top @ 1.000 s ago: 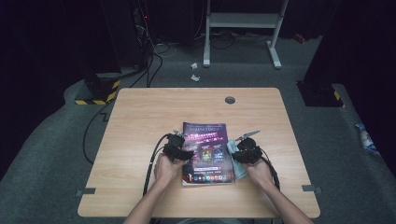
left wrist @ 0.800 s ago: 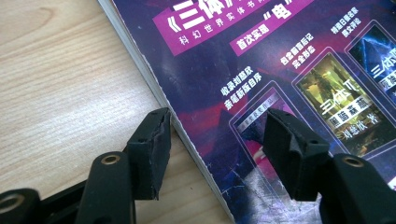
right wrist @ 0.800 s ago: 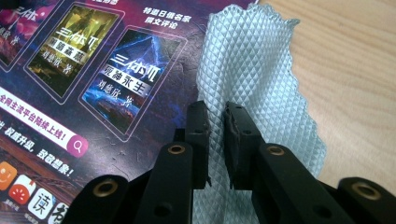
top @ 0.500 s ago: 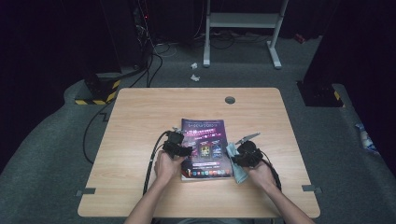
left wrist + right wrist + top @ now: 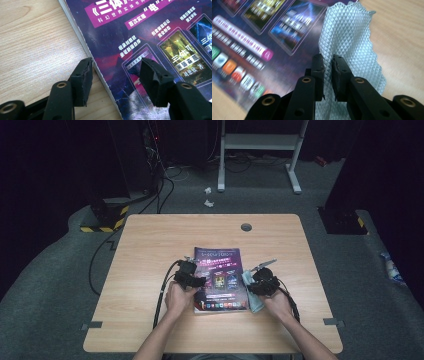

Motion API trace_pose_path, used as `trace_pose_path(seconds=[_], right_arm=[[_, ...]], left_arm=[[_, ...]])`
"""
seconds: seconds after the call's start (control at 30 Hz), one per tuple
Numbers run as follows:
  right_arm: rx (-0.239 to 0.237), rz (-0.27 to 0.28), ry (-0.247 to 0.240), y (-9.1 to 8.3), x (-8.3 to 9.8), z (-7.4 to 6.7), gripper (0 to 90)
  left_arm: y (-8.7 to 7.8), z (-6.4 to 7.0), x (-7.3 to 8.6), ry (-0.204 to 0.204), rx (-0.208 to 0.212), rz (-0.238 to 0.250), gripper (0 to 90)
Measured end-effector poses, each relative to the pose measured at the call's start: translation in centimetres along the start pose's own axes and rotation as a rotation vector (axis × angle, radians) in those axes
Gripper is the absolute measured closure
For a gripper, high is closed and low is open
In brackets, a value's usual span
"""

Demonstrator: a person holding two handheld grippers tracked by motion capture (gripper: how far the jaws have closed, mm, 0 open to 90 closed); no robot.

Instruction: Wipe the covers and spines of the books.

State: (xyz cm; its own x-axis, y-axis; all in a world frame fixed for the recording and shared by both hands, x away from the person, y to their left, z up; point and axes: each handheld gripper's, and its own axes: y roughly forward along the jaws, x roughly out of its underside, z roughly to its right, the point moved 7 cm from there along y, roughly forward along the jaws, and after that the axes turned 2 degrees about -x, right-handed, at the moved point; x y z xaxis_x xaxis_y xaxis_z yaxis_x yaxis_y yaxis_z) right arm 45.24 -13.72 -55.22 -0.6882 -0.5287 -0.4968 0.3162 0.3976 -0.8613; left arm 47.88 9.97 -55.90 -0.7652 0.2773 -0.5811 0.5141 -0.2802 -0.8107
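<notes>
Centrally on the light wooden table (image 5: 150, 250) lies a purple glossy-covered magazine (image 5: 220, 265), closed and flat. Left gripper (image 5: 113, 80): jaws stand wide apart, straddling the magazine's left edge, one pad over bare wood just beside the page stack, the other over the cover; nothing pinched, and whether the pads touch the paper cannot be told. Right gripper (image 5: 327, 75): jaws nearly together, clamped on a pale grey-blue quilted cloth (image 5: 347, 37). Cloth drapes across the magazine's right edge, part on the cover, part on the table.
</notes>
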Motion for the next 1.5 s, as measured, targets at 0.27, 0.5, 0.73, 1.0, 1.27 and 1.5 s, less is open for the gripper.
trace_pose_path(seconds=[0.27,0.5,0.73,1.0,1.27,1.5], right_arm=[[-0.060,0.001,-0.047,-2.1,4.2,-2.7,80.6],[-0.052,0.002,-0.016,-1.5,3.1,-2.0,80.6],[-0.098,-0.003,-0.046,-2.1,4.5,-3.5,80.6],[-0.159,-0.020,-0.073,-3.2,6.6,-5.7,80.5],[-0.114,-0.003,-0.042,-2.3,4.8,-4.3,80.4],[-0.058,-0.007,0.001,-0.9,1.7,-1.9,80.4]], left_arm=[[0.0,0.0,0.0,0.014,-0.010,0.002,43.9],[0.0,0.1,0.0,0.012,-0.013,0.002,44.1],[-0.1,0.2,0.0,0.035,-0.022,0.008,46.5],[-0.1,0.3,0.0,0.029,-0.018,0.009,47.7],[-0.1,0.2,0.0,0.023,-0.004,0.014,47.8],[0.0,0.1,0.0,0.015,0.014,0.016,47.8]])
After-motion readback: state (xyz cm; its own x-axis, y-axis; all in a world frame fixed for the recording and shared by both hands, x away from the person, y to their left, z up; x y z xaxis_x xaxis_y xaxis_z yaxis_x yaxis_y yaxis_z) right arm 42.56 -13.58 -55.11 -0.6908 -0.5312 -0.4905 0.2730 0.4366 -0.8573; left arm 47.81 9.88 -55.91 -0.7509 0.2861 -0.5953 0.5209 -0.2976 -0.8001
